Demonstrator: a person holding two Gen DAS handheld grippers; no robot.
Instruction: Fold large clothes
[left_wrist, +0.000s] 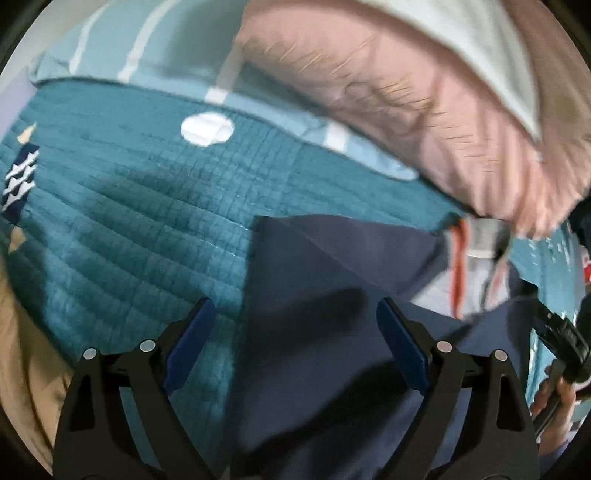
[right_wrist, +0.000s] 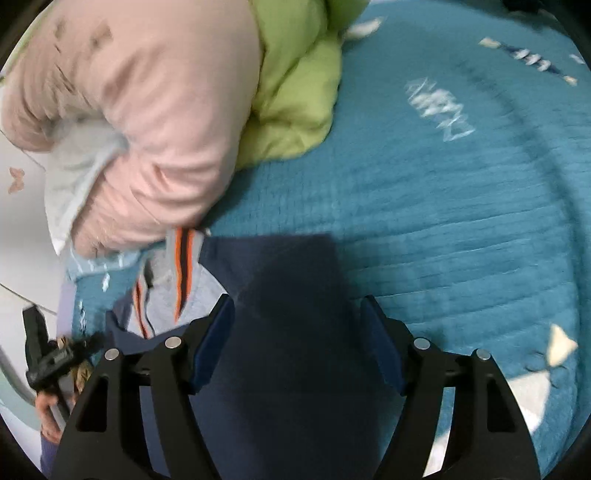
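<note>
left wrist: navy garment (left_wrist: 332, 295) between parted jaws

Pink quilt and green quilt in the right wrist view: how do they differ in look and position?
The pink quilt is pale pink and bulky, filling the upper left; the green quilt is bright lime and shows less. The pink quilt reaches down to the navy garment with its grey, orange-striped part; the green quilt lies farther back, apart from it. Both are puffy, bunched up, and rest on the teal bedspread.
</note>
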